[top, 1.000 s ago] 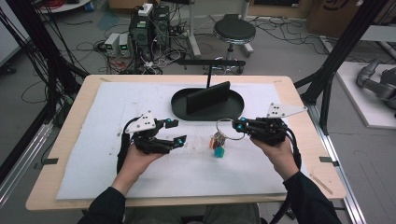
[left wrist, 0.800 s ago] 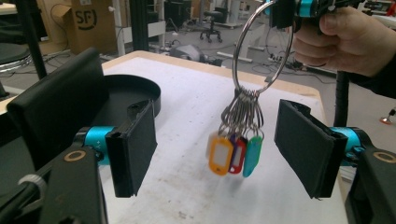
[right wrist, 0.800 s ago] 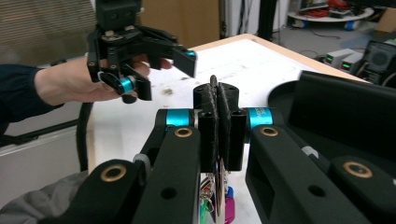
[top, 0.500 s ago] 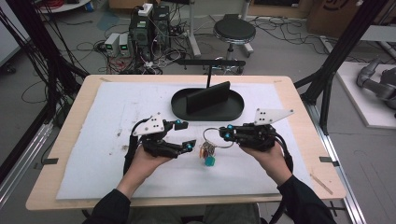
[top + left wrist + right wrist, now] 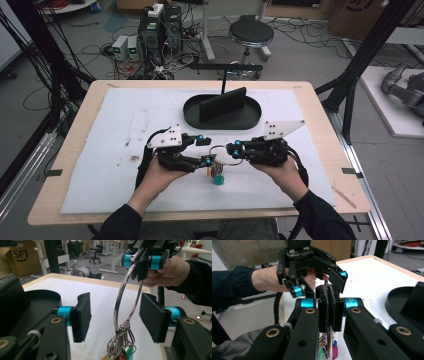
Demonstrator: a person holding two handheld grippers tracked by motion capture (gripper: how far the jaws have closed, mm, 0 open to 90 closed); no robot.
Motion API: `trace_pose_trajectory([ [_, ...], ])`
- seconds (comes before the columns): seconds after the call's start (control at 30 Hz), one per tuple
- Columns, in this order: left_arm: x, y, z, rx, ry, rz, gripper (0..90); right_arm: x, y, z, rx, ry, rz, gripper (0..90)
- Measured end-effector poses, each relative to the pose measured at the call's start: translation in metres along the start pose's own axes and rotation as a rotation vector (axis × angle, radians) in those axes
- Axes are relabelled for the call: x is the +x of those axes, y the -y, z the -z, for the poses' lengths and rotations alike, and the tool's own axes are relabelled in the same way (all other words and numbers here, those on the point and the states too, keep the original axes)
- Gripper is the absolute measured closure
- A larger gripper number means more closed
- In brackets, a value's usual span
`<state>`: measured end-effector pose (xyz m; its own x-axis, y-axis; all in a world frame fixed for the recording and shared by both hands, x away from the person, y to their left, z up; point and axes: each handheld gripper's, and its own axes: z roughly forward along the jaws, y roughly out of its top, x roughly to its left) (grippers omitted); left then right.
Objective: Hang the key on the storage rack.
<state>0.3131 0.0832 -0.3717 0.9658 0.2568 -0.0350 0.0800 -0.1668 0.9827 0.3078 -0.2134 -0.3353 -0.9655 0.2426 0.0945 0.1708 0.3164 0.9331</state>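
Note:
A metal key ring (image 5: 122, 297) with several coloured tags (image 5: 218, 176) hangs above the white mat. My right gripper (image 5: 233, 150) is shut on the ring's top, and the ring shows edge-on between its pads (image 5: 324, 307). My left gripper (image 5: 115, 315) faces it from the left with its jaws on either side of the ring. These jaws have just been closing, and gaps remain between both pads and the wire. In the right gripper view the left gripper (image 5: 319, 284) sits just beyond my own jaws. The right gripper (image 5: 140, 265) grips the ring at the top of the left gripper view.
A black oval tray (image 5: 192, 117) with an upright black block (image 5: 222, 104) stands behind the grippers at the table's middle. The white mat (image 5: 125, 125) covers most of the wooden table. A stool and cabling lie on the floor beyond.
The hands have come together: the right gripper carried the ring and tags leftward and nearer, the left gripper moved right until its jaws straddle the ring, and those jaws have narrowed.

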Motion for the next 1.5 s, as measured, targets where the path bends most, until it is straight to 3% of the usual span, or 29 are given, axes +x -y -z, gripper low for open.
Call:
trace_pose_trajectory([
  [0.4,-0.003,0.000,-0.002,0.009,0.047,-0.018,66.0,0.001,0.001,-0.004,0.014,-0.029,0.013,87.5],
  [0.73,-0.004,-0.001,0.001,0.002,0.039,-0.039,83.6,0.000,0.001,-0.003,0.013,-0.038,0.014,87.5],
  [1.17,-0.005,-0.002,0.002,-0.015,0.031,-0.062,86.3,-0.002,0.002,-0.002,-0.004,-0.030,0.004,85.7],
  [1.23,-0.005,-0.002,0.002,-0.018,0.024,-0.071,86.4,-0.003,0.002,-0.001,-0.006,-0.016,0.002,84.2],
  [1.37,-0.005,-0.003,0.004,-0.026,0.014,-0.073,86.7,-0.007,0.004,0.003,-0.021,0.004,-0.016,68.9],
  [1.47,-0.003,-0.005,0.007,-0.031,-0.002,-0.080,86.8,-0.009,0.004,0.006,-0.031,0.011,-0.025,67.8],
  [1.5,-0.002,-0.007,0.010,-0.040,-0.014,-0.083,86.8,-0.012,0.005,0.011,-0.053,0.031,-0.028,60.8],
])
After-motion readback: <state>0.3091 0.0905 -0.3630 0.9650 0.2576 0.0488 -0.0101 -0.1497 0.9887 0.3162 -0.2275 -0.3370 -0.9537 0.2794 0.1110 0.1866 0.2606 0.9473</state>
